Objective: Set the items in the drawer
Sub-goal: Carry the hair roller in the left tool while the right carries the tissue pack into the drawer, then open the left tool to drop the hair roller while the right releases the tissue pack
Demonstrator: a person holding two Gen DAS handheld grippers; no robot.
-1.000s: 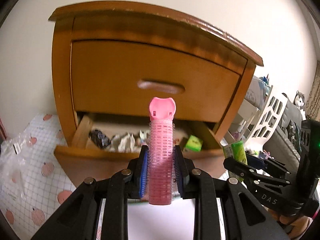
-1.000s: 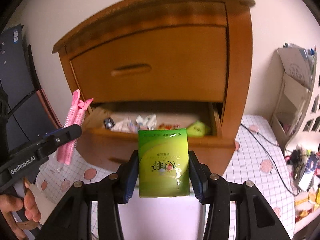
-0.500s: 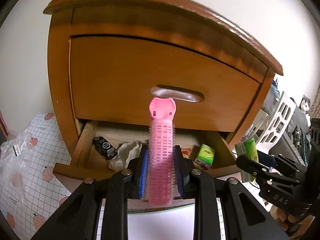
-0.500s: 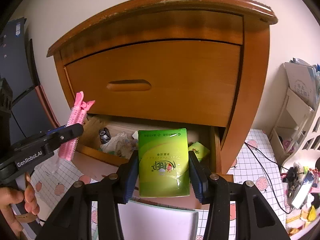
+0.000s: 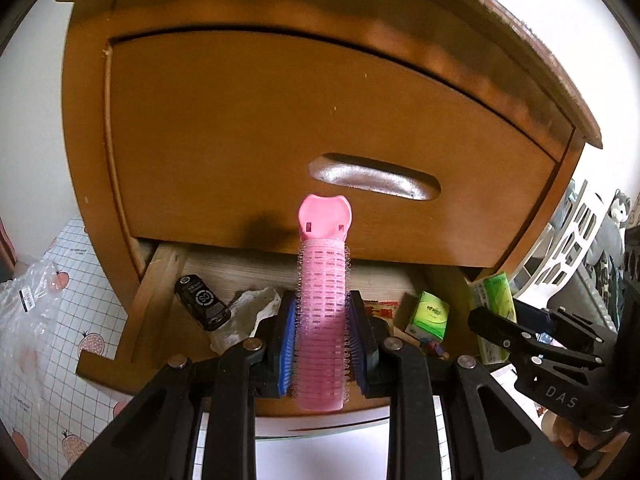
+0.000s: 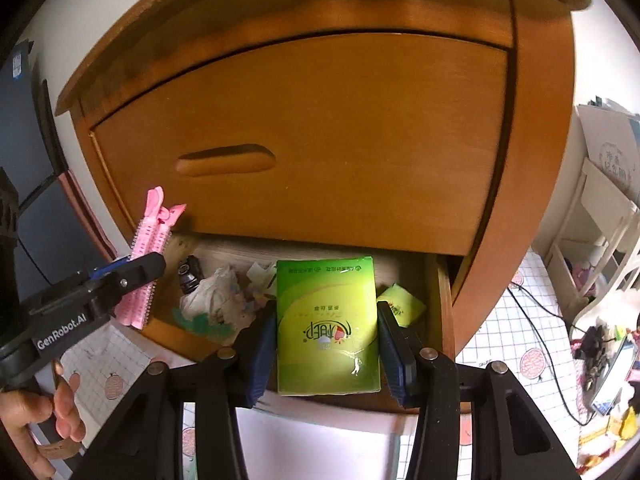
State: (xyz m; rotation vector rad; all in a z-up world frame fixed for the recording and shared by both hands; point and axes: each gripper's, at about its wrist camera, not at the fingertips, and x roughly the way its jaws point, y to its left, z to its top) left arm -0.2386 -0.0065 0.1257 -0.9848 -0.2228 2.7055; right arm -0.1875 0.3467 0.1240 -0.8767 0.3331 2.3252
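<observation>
The left gripper (image 5: 322, 330) clamps a pink hair roller (image 5: 322, 320) and the right gripper (image 6: 328, 344) a green tissue pack (image 6: 328, 324) — both poised over the open lower drawer (image 6: 444, 312). Best to carry each past the drawer's front edge, below the closed upper drawer (image 5: 320, 128), then spread the fingers — over bare spots.

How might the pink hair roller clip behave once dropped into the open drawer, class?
The pink hair roller clip looks light and hollow, so probably lands softly. Its bristly surface likely snags rather than slides. The rounded body might roll slightly, though the flat clip end should stop it.
</observation>
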